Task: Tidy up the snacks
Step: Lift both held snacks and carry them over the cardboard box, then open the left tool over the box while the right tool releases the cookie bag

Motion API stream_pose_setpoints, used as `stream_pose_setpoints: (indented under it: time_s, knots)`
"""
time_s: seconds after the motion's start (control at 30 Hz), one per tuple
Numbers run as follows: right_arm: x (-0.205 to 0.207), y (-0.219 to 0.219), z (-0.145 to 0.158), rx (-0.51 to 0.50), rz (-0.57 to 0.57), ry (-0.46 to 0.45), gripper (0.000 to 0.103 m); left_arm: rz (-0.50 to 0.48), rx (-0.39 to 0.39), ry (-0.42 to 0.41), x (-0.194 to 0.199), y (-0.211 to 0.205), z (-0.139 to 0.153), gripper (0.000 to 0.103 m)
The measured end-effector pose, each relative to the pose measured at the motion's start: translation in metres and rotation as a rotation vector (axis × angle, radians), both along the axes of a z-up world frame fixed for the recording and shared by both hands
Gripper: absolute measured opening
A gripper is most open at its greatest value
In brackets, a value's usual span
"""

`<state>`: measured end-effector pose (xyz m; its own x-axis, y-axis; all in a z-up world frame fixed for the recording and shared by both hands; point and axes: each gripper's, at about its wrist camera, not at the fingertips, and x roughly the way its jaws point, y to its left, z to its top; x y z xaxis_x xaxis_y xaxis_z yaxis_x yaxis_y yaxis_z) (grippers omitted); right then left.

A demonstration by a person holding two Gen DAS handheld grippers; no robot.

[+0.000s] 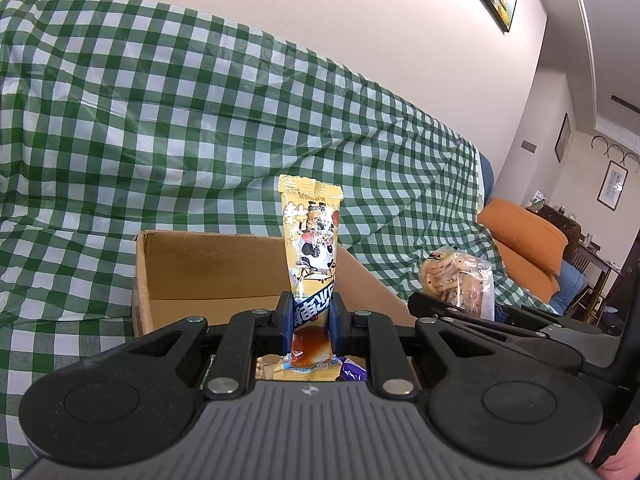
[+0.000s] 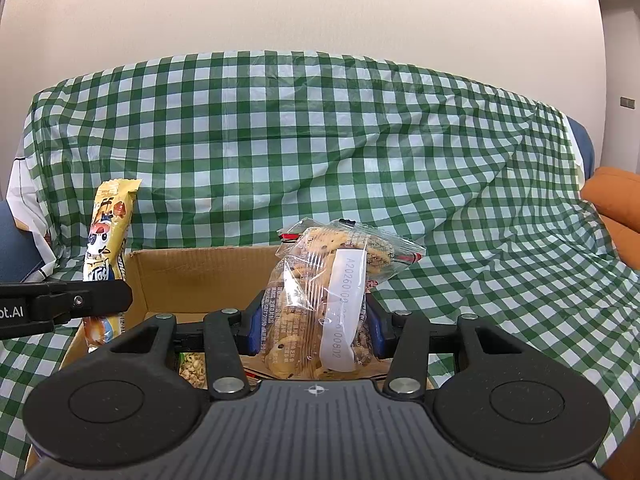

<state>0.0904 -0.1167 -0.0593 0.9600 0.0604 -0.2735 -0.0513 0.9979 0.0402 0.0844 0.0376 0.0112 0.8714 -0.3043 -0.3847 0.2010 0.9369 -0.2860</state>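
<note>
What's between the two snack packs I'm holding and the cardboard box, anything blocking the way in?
Nothing visible blocks either. The yellow snack pack in the left gripper and the cookie bag in the right gripper are both held at the open-topped cardboard box, which already holds a few snacks.

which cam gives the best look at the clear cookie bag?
Right wrist. The clear cookie bag sits centred and close between the right gripper fingers, with the cookies and white label strip readable. In the left wrist view the same bag shows only at the right, small, its lower part hidden behind the right gripper's black linkage.
</note>
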Motion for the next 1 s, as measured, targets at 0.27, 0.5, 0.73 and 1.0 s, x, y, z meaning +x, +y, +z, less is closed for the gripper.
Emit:
stream_pose_setpoints:
  time_s: [0.27,0.5,0.73,1.0]
  knots:
    - [-0.003,-0.001,0.001,-0.001,-0.006,-0.012,0.049,-0.015,0.011,0.005,0.002,-0.004,-0.001,0.019]
    - [-0.008,-0.005,0.004,0.014,-0.019,-0.05,0.049,-0.028,0.035,-0.017,0.002,-0.009,-0.001,0.019]
    - [-0.009,-0.006,0.004,0.015,-0.022,-0.054,0.049,-0.027,0.039,-0.013,0.004,-0.01,-0.003,0.019]
    - [-0.009,-0.007,0.005,0.024,-0.035,-0.069,0.049,-0.021,0.053,-0.036,0.003,-0.012,0.0,0.019]
